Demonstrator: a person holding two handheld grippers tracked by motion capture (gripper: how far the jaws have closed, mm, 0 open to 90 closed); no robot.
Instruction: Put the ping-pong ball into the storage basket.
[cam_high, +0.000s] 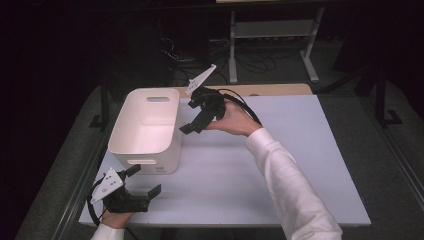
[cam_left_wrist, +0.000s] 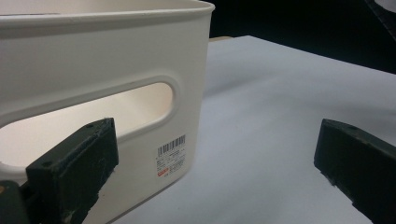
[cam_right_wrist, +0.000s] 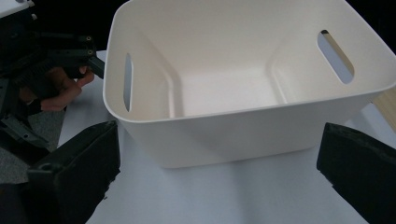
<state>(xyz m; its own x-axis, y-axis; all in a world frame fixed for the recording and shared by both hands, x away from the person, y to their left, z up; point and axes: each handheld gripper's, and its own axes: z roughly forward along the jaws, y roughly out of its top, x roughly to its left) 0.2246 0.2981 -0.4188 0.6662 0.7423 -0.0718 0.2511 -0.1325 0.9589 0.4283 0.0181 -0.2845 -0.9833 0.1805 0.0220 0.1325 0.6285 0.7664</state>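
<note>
Your left gripper (cam_high: 146, 181), jaws spread and empty, hovers just before the white bin (cam_high: 150, 125), a glossy, slot-handled tub; your right gripper (cam_high: 194, 116), likewise agape, hangs beside its right rim.

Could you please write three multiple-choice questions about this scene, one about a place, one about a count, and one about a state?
1. Where does the white bin stand on the table?
A. on its left part
B. at its right edge
C. on the floor beside it

2. How many handle slots can be seen in the bin in the right gripper view?
A. none
B. two
C. four

3. How are the jaws of the right gripper?
A. shut on the bin's rim
B. shut on nothing
C. open, holding nothing

Answers:
1 A, the high view shows the bin left of the table's middle.
2 B, one slot shows in each of two opposite walls.
3 C, its jaws stand wide apart beside the bin.
</note>
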